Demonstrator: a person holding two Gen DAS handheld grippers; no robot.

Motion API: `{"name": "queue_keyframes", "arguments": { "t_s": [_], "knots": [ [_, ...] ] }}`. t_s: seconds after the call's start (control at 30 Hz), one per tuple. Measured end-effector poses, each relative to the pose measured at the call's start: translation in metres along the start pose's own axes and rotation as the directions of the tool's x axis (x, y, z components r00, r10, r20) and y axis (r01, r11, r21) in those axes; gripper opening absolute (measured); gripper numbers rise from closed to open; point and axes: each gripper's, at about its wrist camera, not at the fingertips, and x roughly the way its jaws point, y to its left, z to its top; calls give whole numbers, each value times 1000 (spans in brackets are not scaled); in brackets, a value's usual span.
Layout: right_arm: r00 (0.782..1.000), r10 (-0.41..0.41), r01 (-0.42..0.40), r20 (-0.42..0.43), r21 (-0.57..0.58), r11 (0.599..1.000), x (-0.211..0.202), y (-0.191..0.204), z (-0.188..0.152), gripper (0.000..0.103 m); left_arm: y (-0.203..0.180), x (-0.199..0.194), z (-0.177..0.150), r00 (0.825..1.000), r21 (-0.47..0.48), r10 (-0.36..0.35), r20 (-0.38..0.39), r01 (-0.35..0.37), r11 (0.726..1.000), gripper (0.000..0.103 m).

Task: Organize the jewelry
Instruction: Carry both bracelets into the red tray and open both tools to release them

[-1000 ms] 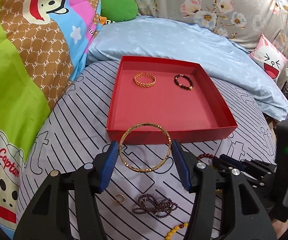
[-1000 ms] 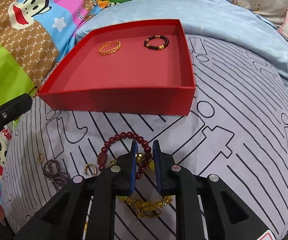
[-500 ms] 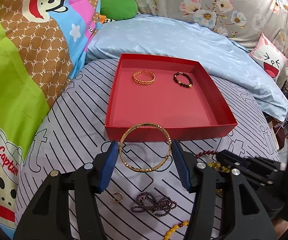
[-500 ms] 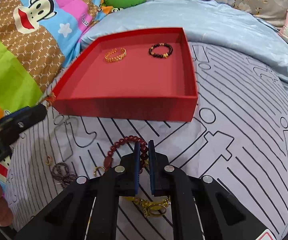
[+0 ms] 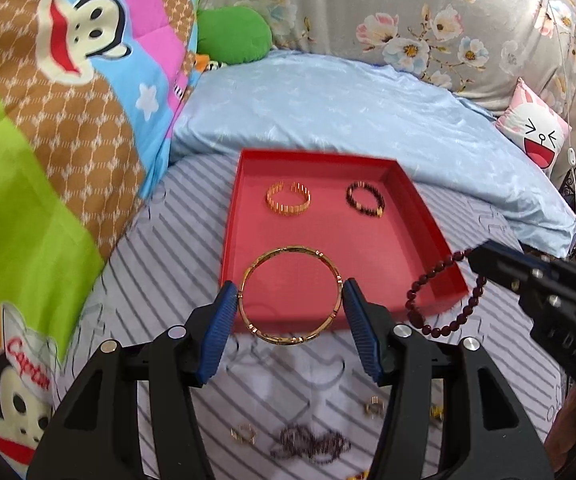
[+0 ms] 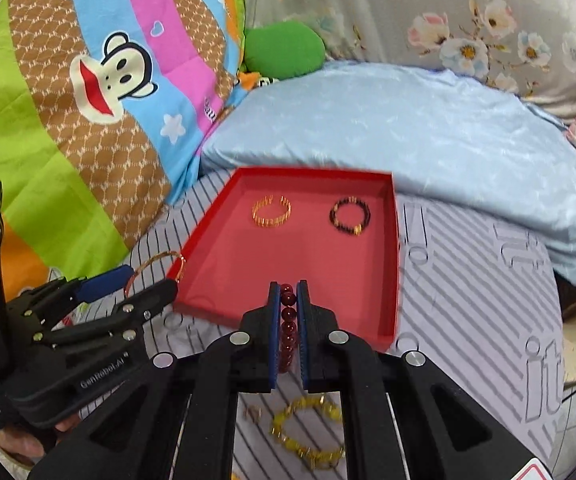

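A red tray (image 5: pixel 232 240) (image 6: pixel 395 264) lies on the striped bedsheet. In it lie a gold cuff (image 5: pixel 288 199) (image 6: pixel 271 212) and a dark bead bracelet (image 5: pixel 365 199) (image 6: pixel 349 215). My left gripper (image 5: pixel 289 304) is shut on a gold bangle (image 5: pixel 256 272) and holds it raised over the tray's near edge; the bangle also shows in the right wrist view (image 6: pixel 148 266). My right gripper (image 6: pixel 288 300) is shut on a dark red bead bracelet (image 6: pixel 288 320), lifted at the tray's near right corner; it hangs in the left wrist view (image 5: pixel 427 280).
Loose pieces lie on the sheet near me: a purple bead strand (image 5: pixel 307 444), small gold rings (image 5: pixel 244 432) and a yellow bead bracelet (image 6: pixel 307 432). A blue quilt (image 5: pixel 347 112), a green cushion (image 5: pixel 232 36) and cartoon bedding (image 5: pixel 48 120) lie behind and left.
Both grippers have risen and moved forward toward the tray. The right gripper closed on the red bead bracelet and lifted it off the sheet. The left still holds the bangle.
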Motion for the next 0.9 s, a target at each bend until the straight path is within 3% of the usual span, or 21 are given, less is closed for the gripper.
{"name": "queue_keyframes", "arguments": {
  "t_s": [0.23, 0.37, 0.57, 0.9],
  "knots": [
    [1000, 19, -19, 0, 29, 999, 43, -8, 39, 8, -7, 43, 37, 1000, 33, -4, 5, 3, 999, 52],
    [999, 40, -38, -33, 63, 997, 77, -18, 46, 8, -9, 74, 49, 999, 18, -48, -24, 49, 999, 52],
    [995, 26, -15, -101, 104, 994, 122, -36, 35, 8, -8, 119, 50, 995, 7, -55, -88, 56, 998, 52],
    [987, -28, 46, -159, 109, 993, 153, -57, 20, 8, -7, 149, 37, 987, 21, -33, -157, 37, 999, 52]
  ]
}}
